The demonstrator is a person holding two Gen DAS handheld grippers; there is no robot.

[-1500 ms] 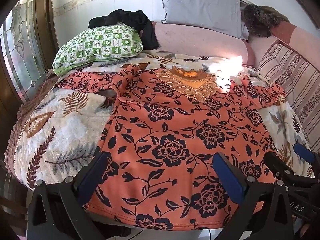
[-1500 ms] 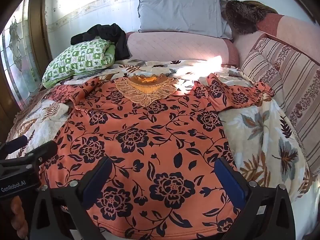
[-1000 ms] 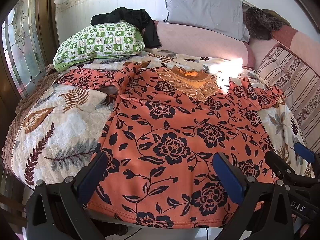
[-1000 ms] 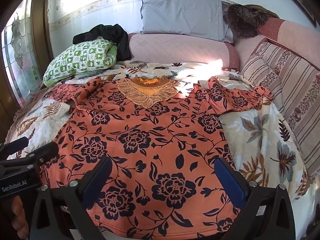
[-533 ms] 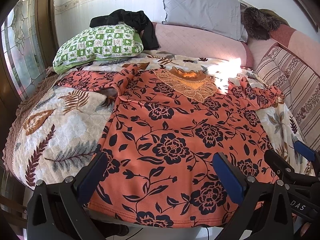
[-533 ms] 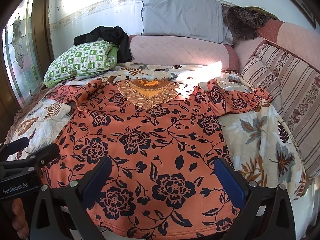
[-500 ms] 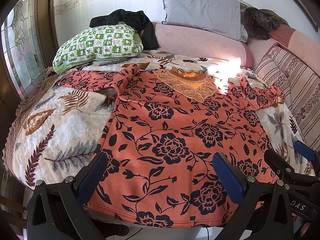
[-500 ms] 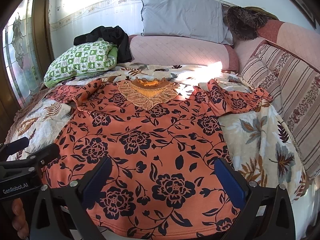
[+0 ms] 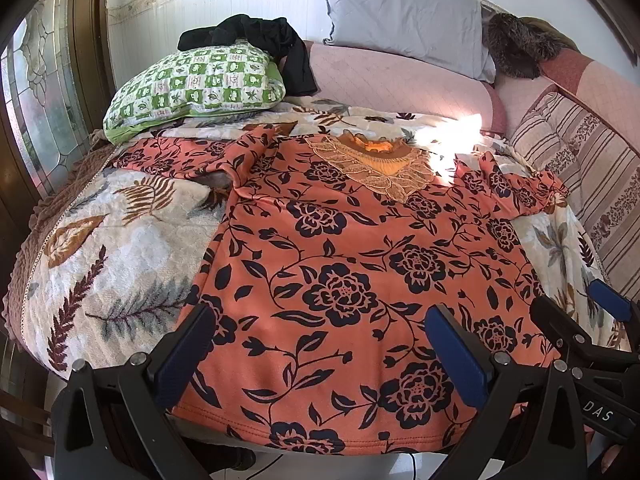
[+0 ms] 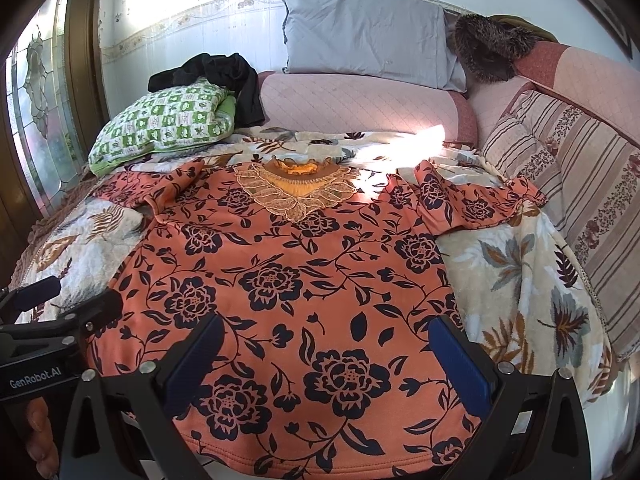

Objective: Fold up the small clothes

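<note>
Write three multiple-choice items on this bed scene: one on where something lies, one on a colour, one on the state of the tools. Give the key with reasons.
1. Where does the black garment lie?
A. on the green checked pillow
B. on the striped cushion
C. across the top's hem

2. What colour is the ground of the floral top?
A. blue
B. orange
C. white

3. How do the left tool and right tool stand?
A. both shut on the hem
B. one shut on a sleeve
C. both open, holding nothing

Key: 1 A, it drapes over the pillow's far edge. 2 B, orange cloth with dark flowers. 3 C, the blue pads stand wide apart above the cloth.
</note>
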